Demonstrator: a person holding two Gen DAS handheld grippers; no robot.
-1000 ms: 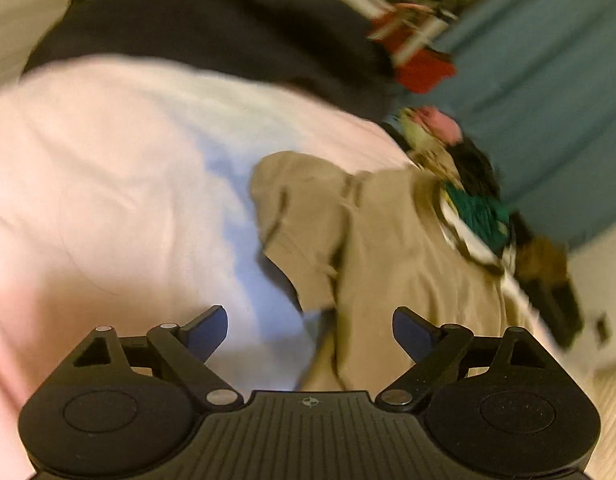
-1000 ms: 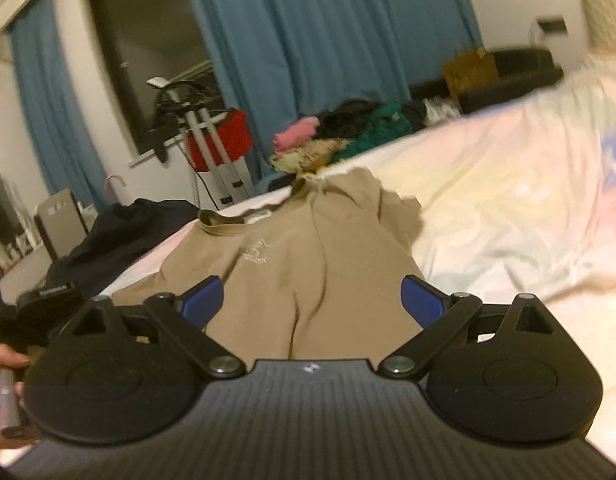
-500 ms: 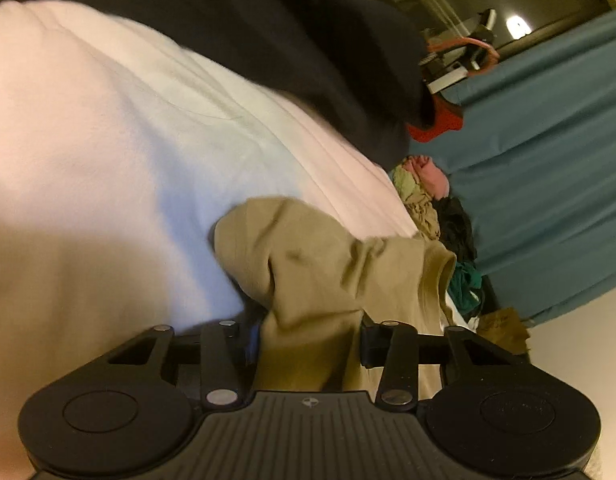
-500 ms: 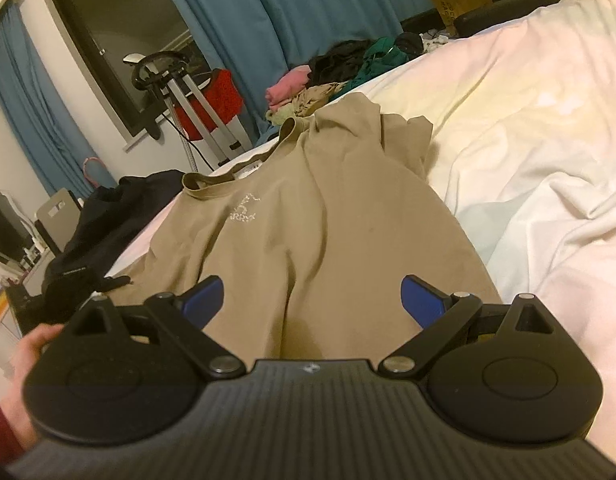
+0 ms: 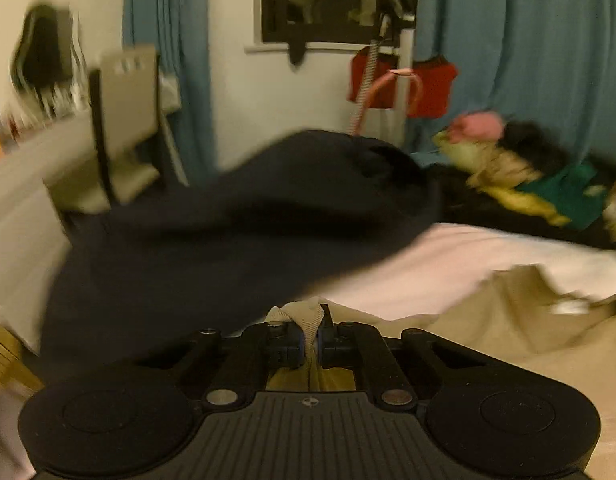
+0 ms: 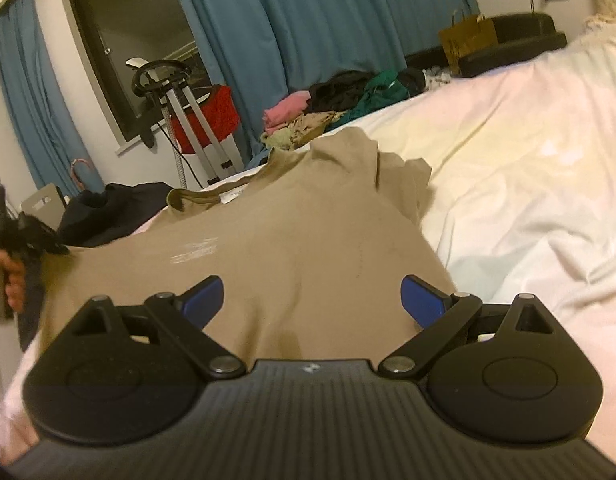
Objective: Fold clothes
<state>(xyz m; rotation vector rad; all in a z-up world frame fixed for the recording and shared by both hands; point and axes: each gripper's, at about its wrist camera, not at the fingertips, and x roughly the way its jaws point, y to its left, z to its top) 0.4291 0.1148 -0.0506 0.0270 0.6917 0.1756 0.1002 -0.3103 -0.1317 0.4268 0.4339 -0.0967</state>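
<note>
The tan shirt (image 6: 292, 248) lies spread on the pale bedsheet (image 6: 528, 168), chest up, collar at the far end and body running back under the right gripper (image 6: 311, 298). The left gripper (image 5: 310, 340) is clenched on a small fold of the shirt's cloth, which pokes up between its 2 blue pads; the pinch sits at the shirt's edge on the left side, probably a sleeve or side seam, taken there so that edge can be carried across the body. The right gripper hangs just above the lower body of the shirt with its jaws spread wide and nothing between them, likely placed to pin or take the hem.

Ahead of the left jaws, a dark garment (image 5: 236, 240) lies heaped close to the shirt's edge, so a lift on that side has little spare room before the 2 fabrics meet. To the right of the right jaws the sheet is bare and wrinkled, giving free space to lay cloth over. The far sleeve is bunched near the collar and may need flattening. A pile of clothes (image 6: 332, 108) sits well beyond the shirt.
</note>
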